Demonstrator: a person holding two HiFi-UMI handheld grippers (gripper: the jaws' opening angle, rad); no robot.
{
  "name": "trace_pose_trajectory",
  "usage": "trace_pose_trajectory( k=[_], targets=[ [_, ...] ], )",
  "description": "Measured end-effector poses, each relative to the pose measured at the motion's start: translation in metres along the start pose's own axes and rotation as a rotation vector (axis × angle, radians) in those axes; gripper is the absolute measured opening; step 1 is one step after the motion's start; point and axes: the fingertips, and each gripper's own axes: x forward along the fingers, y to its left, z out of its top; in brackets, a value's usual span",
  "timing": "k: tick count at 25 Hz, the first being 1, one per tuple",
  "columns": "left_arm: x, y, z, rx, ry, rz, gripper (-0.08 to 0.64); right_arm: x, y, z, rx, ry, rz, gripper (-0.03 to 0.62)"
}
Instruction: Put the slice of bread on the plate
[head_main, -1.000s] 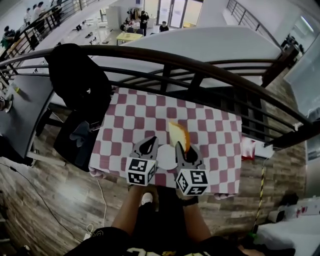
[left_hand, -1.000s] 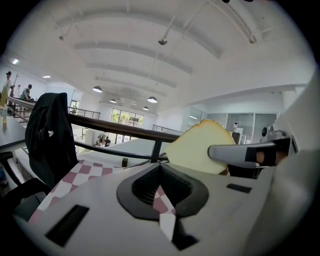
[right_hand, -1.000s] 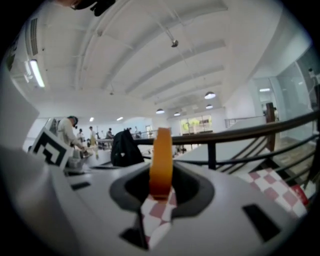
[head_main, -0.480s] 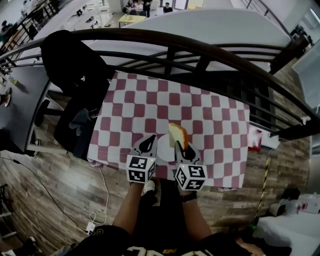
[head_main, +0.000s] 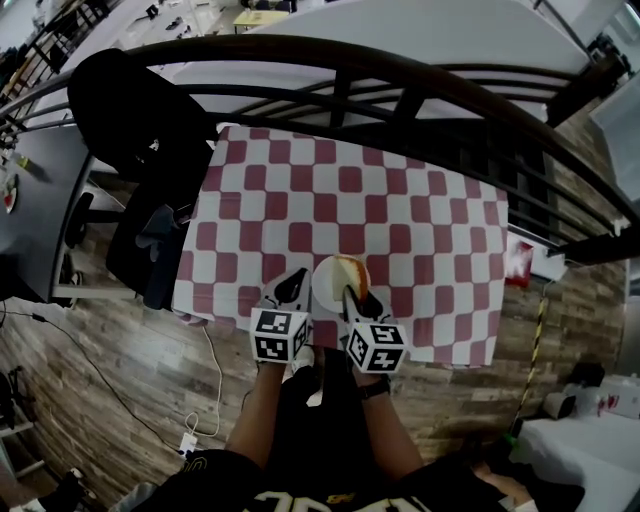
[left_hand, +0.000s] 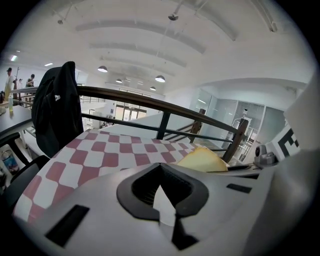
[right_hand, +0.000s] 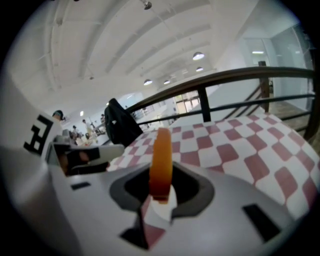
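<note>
A white plate (head_main: 323, 283) sits near the front edge of the red-and-white checked table (head_main: 400, 220). My right gripper (head_main: 352, 297) (right_hand: 161, 196) is shut on the lower edge of the slice of bread (head_main: 352, 270) (right_hand: 161, 155). The slice stands on edge with its orange crust towards the camera, low over the plate's right part. I cannot tell whether it touches the plate. My left gripper (head_main: 294, 287) (left_hand: 160, 183) hangs just left of the plate, shut with nothing in it. In the left gripper view the bread (left_hand: 202, 159) shows as a pale wedge on the right.
A dark railing (head_main: 400, 85) runs behind the table. A chair with a black jacket (head_main: 140, 130) stands at the table's left side. A red-and-white packet (head_main: 518, 262) lies off the right edge, and a cable (head_main: 215, 370) trails on the wooden floor.
Both grippers have come down towards the table. The bread has sunk from well above the cloth to just over the plate, still held by the right gripper.
</note>
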Motion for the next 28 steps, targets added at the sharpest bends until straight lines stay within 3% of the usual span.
trace_pose_trajectory(
  k=[10,14,20,22,25,26,28],
  targets=[
    [0.009,0.006,-0.018,-0.012,0.049,0.017,0.018,0.029,0.016,-0.044,0.144,0.194,0.167,0.103],
    [0.014,0.010,-0.019,-0.014,0.066,0.026,0.018,0.035,0.006,-0.056,0.125,0.260,0.138,0.103],
    [0.024,0.017,-0.024,-0.003,0.101,0.045,0.018,0.040,-0.018,-0.067,0.023,0.333,0.080,0.136],
    [0.028,0.016,-0.019,0.004,0.110,0.045,0.018,0.041,-0.029,-0.068,-0.009,0.356,0.024,0.165],
    [0.036,0.012,-0.012,0.017,0.119,0.044,0.018,0.039,-0.052,-0.071,-0.119,0.421,-0.105,0.275],
    [0.039,0.012,-0.010,0.022,0.122,0.044,0.018,0.038,-0.057,-0.075,-0.147,0.453,-0.125,0.344],
    [0.045,0.012,-0.006,0.032,0.127,0.045,0.018,0.038,-0.063,-0.082,-0.163,0.496,-0.126,0.390]
  ],
)
